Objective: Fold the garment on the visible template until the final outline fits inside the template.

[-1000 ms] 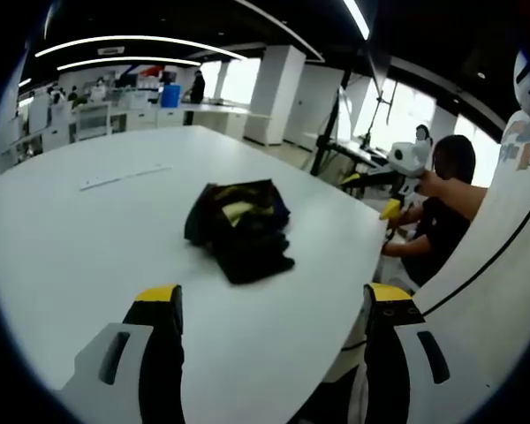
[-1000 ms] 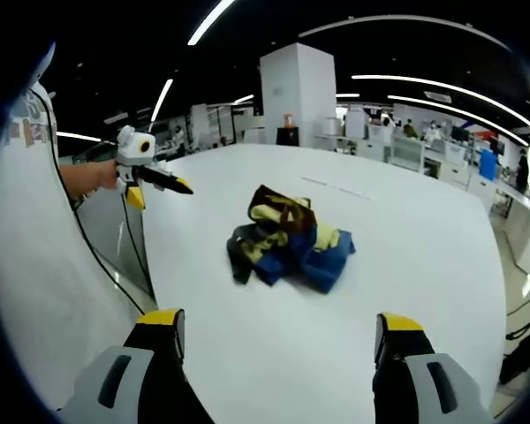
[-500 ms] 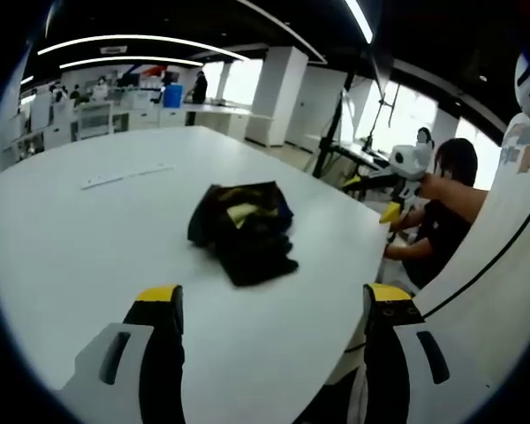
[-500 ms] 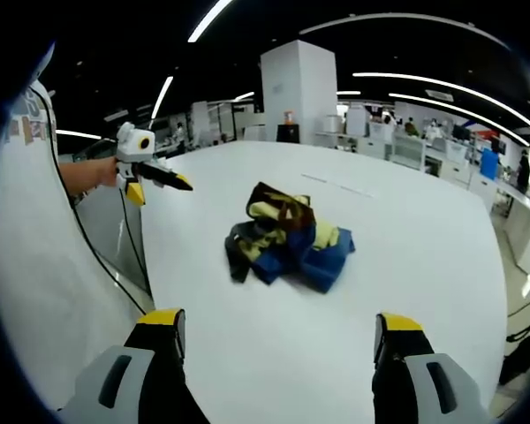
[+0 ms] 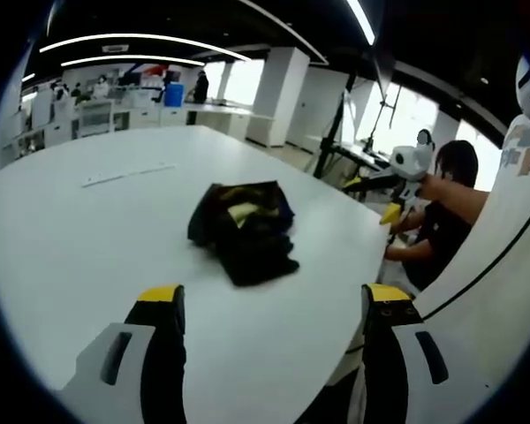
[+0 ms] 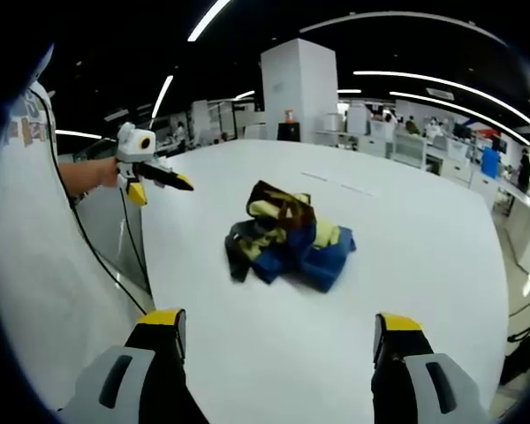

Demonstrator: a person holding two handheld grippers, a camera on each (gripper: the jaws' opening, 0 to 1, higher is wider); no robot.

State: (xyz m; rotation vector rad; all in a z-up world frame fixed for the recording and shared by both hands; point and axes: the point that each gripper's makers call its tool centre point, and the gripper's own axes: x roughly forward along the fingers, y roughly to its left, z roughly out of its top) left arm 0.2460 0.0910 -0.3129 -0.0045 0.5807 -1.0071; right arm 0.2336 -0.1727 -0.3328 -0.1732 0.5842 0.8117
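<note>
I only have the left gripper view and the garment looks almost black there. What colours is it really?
Observer: In the right gripper view the garment is blue and yellow with brown patches, crumpled in a heap.
Operator: Is my left gripper near it?
Observer: No, the left gripper hangs off the table edge, jaws together.
Operator: And the right gripper?
Observer: The right gripper is open, short of the garment.
</note>
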